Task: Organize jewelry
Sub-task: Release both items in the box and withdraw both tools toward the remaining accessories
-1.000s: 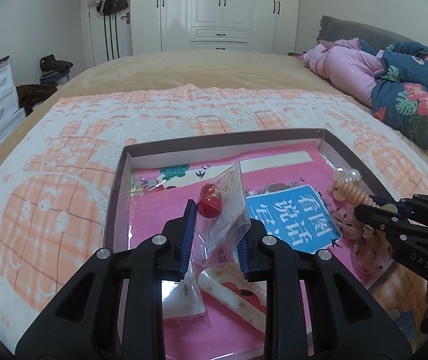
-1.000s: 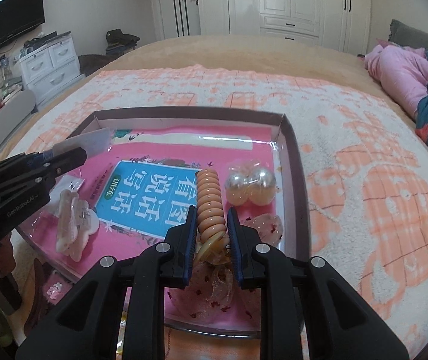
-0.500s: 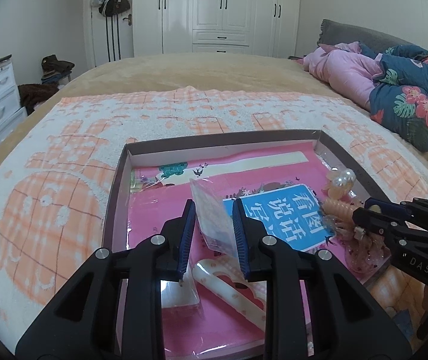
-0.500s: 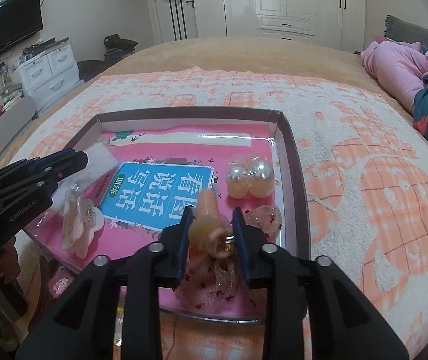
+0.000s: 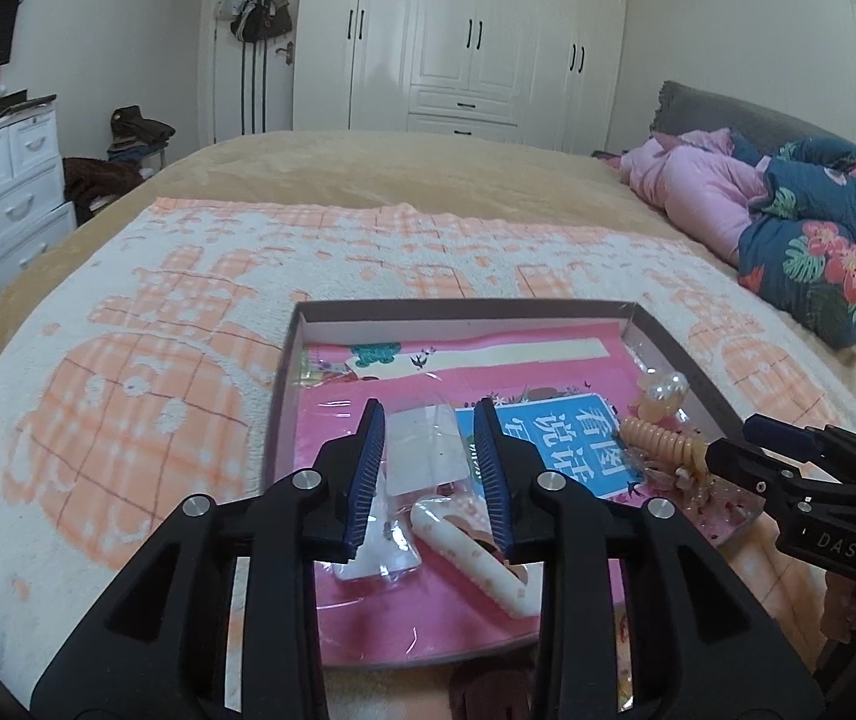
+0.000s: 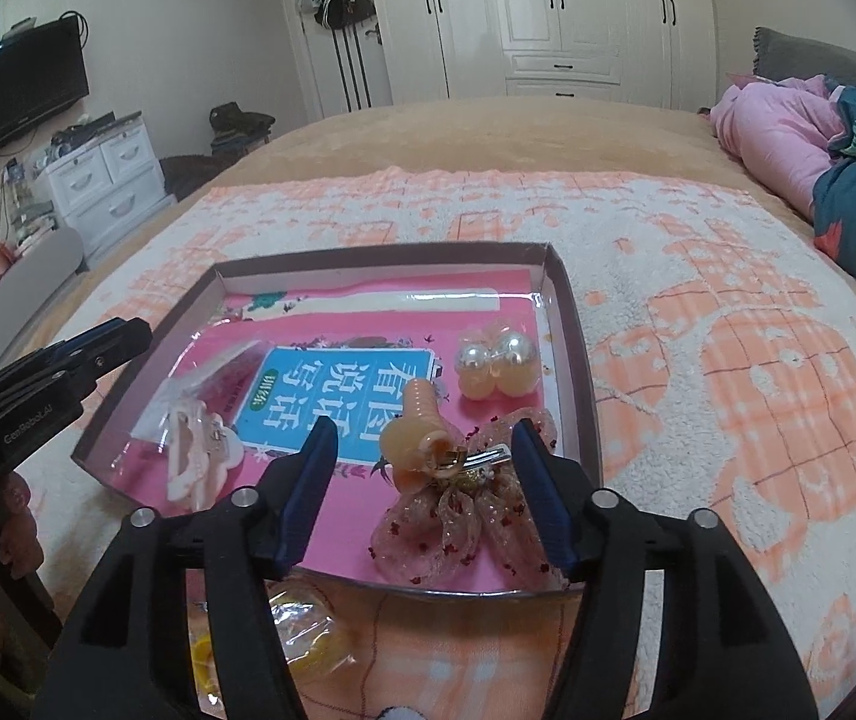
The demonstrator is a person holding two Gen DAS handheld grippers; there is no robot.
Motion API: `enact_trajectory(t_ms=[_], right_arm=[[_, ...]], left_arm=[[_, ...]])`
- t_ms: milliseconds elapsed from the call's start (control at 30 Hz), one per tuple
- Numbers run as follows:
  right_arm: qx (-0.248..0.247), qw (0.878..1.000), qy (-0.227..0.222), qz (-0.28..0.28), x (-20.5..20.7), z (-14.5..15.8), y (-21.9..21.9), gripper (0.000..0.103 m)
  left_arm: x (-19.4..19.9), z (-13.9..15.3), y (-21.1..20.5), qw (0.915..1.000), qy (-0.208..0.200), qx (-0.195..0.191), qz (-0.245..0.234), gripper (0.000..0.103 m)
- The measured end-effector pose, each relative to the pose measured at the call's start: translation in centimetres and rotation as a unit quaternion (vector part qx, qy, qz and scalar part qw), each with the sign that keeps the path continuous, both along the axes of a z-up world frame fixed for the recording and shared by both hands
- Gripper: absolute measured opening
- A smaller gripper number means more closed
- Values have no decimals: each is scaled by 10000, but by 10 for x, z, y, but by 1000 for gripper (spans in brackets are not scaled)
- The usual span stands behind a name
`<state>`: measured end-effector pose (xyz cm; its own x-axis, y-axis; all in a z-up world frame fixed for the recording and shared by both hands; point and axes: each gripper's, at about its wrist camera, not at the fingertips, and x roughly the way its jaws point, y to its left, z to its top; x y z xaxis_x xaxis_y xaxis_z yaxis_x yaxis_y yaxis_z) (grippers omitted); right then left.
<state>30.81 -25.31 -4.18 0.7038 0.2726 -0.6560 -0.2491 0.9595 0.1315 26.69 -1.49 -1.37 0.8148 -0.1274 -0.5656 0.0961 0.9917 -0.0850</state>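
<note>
1. Far left in the right wrist view: left gripper [image 6: 128, 336], black with blue pads, reaching in over the left wall of the shallow brown cardboard tray [image 6: 571, 324], which sits on the peach-and-white checked towel [image 6: 727, 360] spread over the bed.
2. In the left wrist view: left gripper [image 5: 430, 468] with jaws opening, a small gap each side; clear plastic zip bag [image 5: 425, 450] between the pads, lying on the tray's pink liner, not pressed by either pad.
3. Just below that bag: cream scalloped plastic hair clip [image 5: 475, 546], flat on the liner.
4. Tray centre: blue card with white Chinese characters [image 6: 338, 396].
5. Right of the card: peach ribbed spiral hair tie [image 6: 422, 426], resting on the sheer pink bow hair clip with red flecks [image 6: 457, 516], near the tray's front edge.
6. Around both: right gripper [image 6: 422, 492], jaws opening and standing well apart, pads clear of the tie and the bow.
7. Beyond them, by the right wall: pair of large pearl bobbles on peach beads [image 6: 496, 363].
8. Outside the tray, near edge: yellowish item in clear wrap [image 6: 302, 630], on the towel.
</note>
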Motion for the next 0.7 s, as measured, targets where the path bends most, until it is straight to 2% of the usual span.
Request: enact_trajectory(t_ms=[133, 333, 500, 633, 700], right_arm=[[-27, 9999, -149, -2, -6, 6, -1, 62], [67, 9996, -279, -41, -15, 14, -6, 68], [112, 9994, -321, -21, -24, 18, -7, 69], [146, 9992, -385, -15, -31, 22, -7, 75], [160, 9990, -422, 9, -36, 24, -7, 76]], left_arm=[[-10, 7, 3, 9999, -117, -20, 47, 24], [-23, 14, 5, 9997, -236, -33, 105, 33], [-32, 17, 5, 9994, -293, -35, 164, 45], [-39, 19, 7, 9992, -338, -88, 216, 56], [-43, 19, 8, 9991, -350, -118, 228, 61]])
